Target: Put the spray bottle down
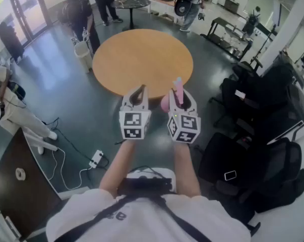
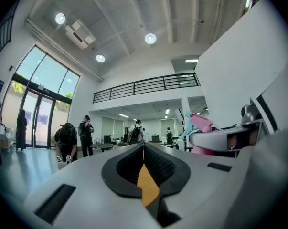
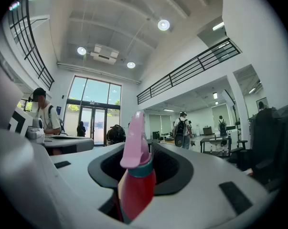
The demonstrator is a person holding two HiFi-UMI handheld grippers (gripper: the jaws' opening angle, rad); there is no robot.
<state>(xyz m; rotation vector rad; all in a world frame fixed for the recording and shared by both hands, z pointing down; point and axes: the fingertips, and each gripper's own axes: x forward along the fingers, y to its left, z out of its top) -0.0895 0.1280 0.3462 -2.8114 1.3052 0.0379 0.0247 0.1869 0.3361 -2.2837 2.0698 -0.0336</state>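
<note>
A pink spray bottle (image 3: 135, 180) with a pink trigger head and a teal collar stands upright between the jaws of my right gripper (image 3: 144, 152), which is shut on its body. In the head view the spray bottle (image 1: 177, 88) rises out of the right gripper (image 1: 180, 96), just short of the near edge of a round wooden table (image 1: 141, 59). My left gripper (image 1: 139, 92) is held level beside it. Its jaws meet in a closed line with nothing between them, as the left gripper view shows (image 2: 144, 149). That view also shows the spray bottle (image 2: 201, 122) at the right.
Black chairs and bags (image 1: 262, 135) crowd the right side. A dark desk (image 1: 15, 185) sits at the lower left, with a power strip (image 1: 96, 159) and cable on the floor. A white bin (image 1: 83, 56) stands left of the table. Several people stand at the back.
</note>
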